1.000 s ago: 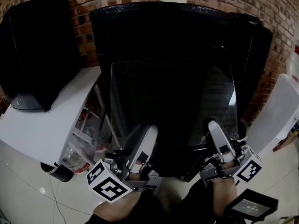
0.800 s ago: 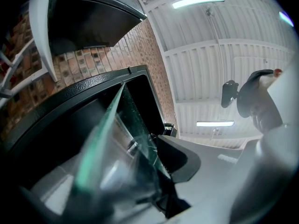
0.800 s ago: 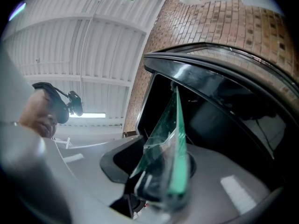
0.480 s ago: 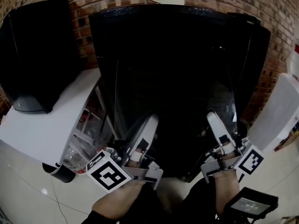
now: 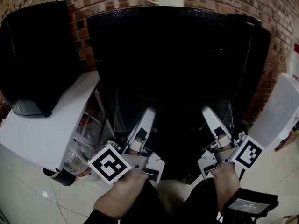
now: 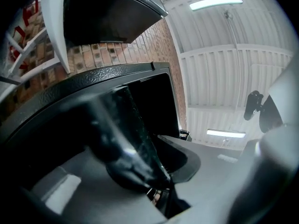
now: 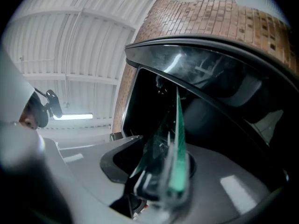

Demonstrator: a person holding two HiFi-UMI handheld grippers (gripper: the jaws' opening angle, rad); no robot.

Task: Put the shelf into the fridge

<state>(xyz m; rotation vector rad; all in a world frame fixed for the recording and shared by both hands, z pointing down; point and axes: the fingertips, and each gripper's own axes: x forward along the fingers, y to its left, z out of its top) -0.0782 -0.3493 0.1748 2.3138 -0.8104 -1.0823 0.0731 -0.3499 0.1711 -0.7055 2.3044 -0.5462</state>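
A clear glass shelf (image 5: 173,108) lies nearly level inside the dark opening of the black fridge (image 5: 177,27); only its faint side edges show. My left gripper (image 5: 145,121) is shut on the shelf's near left edge and my right gripper (image 5: 211,120) on its near right edge. In the left gripper view the glass edge (image 6: 135,143) runs between the grey jaws. The right gripper view shows the shelf's greenish edge (image 7: 178,157) pinched in the jaws, pointing into the fridge cavity (image 7: 154,106).
The fridge's white door (image 5: 51,120) hangs open at the left with bottles (image 5: 77,160) in its racks. A second black cabinet (image 5: 37,55) stands at the far left against the brick wall (image 5: 261,3). A white panel (image 5: 278,111) leans at the right.
Both grippers have moved forward and up, carrying the shelf deeper into the fridge. The glass reflected light a second ago; now it is almost lost in the dark interior.
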